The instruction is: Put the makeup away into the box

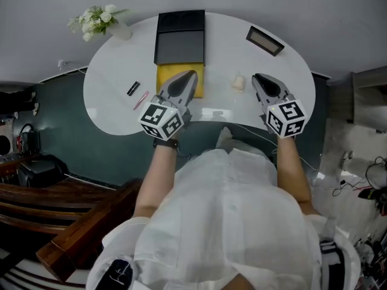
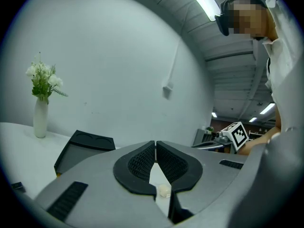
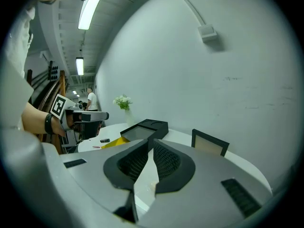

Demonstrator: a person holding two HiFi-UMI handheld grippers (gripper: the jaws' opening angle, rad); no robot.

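Note:
The makeup box (image 1: 179, 38) lies on the white table (image 1: 109, 101), its black lid tilted back and its yellow inside (image 1: 166, 77) showing. A short black makeup item (image 1: 133, 89) and a pink stick (image 1: 141, 99) rest left of the box. A small beige item (image 1: 238, 83) sits to its right. My left gripper (image 1: 193, 75) hovers over the box's near right corner, shut and empty. My right gripper (image 1: 256, 78) is just right of the beige item, also shut and empty. In the left gripper view the jaws (image 2: 155, 145) meet, and the beige item (image 2: 164, 190) shows below them. In the right gripper view my gripper (image 3: 150, 144) points toward the box (image 3: 145, 128).
A vase of white flowers (image 1: 100, 21) stands at the table's far left. A small black-framed panel (image 1: 265, 40) stands at the far right. Dark wooden furniture (image 1: 66, 204) is on the floor to the left. The person's body is close against the table's near edge.

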